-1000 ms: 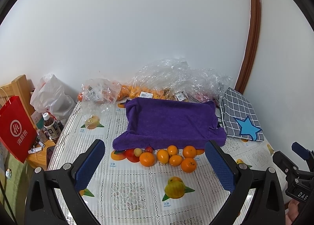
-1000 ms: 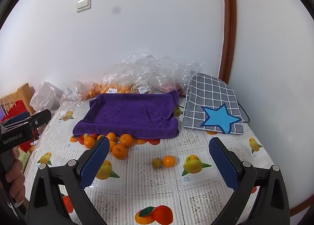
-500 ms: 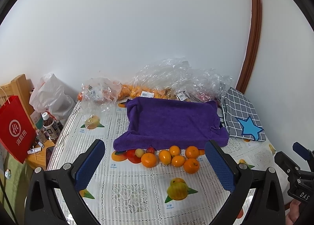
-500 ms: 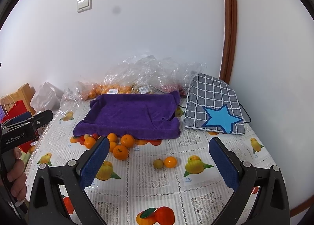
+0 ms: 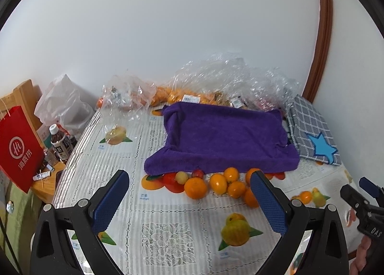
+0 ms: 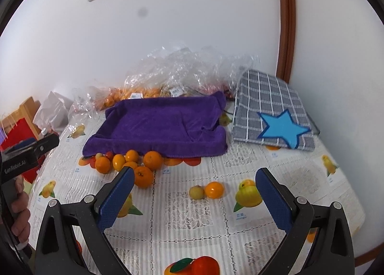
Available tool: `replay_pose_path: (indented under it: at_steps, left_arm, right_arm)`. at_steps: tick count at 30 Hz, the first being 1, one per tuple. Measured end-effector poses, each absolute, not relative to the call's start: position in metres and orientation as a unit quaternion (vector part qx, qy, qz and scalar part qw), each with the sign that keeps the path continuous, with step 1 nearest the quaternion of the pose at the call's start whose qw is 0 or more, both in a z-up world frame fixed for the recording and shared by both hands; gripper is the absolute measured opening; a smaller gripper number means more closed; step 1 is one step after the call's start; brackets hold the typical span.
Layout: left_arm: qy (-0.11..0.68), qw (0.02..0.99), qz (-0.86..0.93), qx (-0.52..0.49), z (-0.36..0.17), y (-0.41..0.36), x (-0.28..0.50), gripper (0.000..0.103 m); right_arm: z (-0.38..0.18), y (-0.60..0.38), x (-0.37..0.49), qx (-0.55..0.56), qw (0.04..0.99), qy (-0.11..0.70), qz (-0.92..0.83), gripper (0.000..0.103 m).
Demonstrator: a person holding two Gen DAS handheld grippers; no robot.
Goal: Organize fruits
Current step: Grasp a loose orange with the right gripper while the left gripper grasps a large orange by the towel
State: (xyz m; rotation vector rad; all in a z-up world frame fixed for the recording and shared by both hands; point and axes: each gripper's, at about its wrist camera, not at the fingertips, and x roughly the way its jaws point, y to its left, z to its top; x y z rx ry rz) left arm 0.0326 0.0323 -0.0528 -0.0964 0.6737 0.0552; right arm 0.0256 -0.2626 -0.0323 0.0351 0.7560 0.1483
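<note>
The left gripper (image 5: 189,193) is held level with its jaws spread wide. The right gripper (image 6: 194,191) matches it, holding nothing.

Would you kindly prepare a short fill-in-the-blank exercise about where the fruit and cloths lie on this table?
1. The cluster of oranges lies along the front edge of the ____ towel.
2. The grey checked cloth bears a blue ____.
3. A lone orange touches a small ____ fruit.
4. Both grippers' jaws stand ____.

Answers: purple; star; yellow-green; open
</note>
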Motion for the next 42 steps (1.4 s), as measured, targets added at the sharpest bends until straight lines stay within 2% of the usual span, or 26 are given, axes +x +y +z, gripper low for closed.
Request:
replay_pose_path:
  at_steps: [5, 8, 11, 14, 18, 20, 24, 30, 39, 40, 42]
  left_arm:
    - [0.346, 0.936, 0.031, -0.051, -0.075, 0.042, 0.043, 0.099]
    - [0.363, 0.93, 0.029, -0.056, -0.09, 0.048, 0.05, 0.093]
    - [0.374, 0.925, 0.04, -0.054, -0.105, 0.053, 0.056, 0.091]
    - [0.391, 0.918, 0.04, -0.053, -0.121, 0.057, 0.065, 0.086]
    - [0.405, 0.912, 0.041, -0.049, -0.136, 0.061, 0.072, 0.086]
    - [0.408, 0.911, 0.036, -0.048, -0.142, 0.062, 0.074, 0.086]
    - [0.424, 0.904, 0.025, -0.056, -0.153, 0.064, 0.081, 0.086]
    - [0.425, 0.903, 0.007, -0.065, -0.162, 0.061, 0.086, 0.086]
    - [0.423, 0.904, 0.006, -0.059, -0.167, 0.06, 0.091, 0.085]
    - [0.423, 0.904, 0.005, -0.06, -0.167, 0.061, 0.093, 0.081]
    - [0.424, 0.903, -0.005, -0.067, -0.168, 0.061, 0.097, 0.08]
  right_arm:
    - [-0.059, -0.27, 0.044, 0.029, 0.917, 0.393, 0.066, 0.1]
    - [-0.077, -0.271, 0.055, 0.016, 0.913, 0.405, 0.055, 0.095]
    - [-0.097, -0.275, 0.063, 0.01, 0.909, 0.414, 0.046, 0.091]
    - [-0.119, -0.277, 0.072, 0.01, 0.9, 0.434, 0.046, 0.084]
    - [-0.145, -0.283, 0.083, 0.028, 0.884, 0.463, 0.051, 0.068]
    - [-0.152, -0.285, 0.085, 0.043, 0.883, 0.464, 0.059, 0.066]
    - [-0.162, -0.282, 0.09, 0.045, 0.878, 0.472, 0.064, 0.051]
    - [-0.166, -0.282, 0.09, 0.035, 0.884, 0.461, 0.066, 0.035]
    - [-0.165, -0.276, 0.087, 0.041, 0.886, 0.45, 0.103, 0.035]
    - [-0.165, -0.274, 0.087, 0.038, 0.886, 0.45, 0.105, 0.035]
    - [-0.166, -0.27, 0.087, 0.027, 0.884, 0.455, 0.107, 0.035]
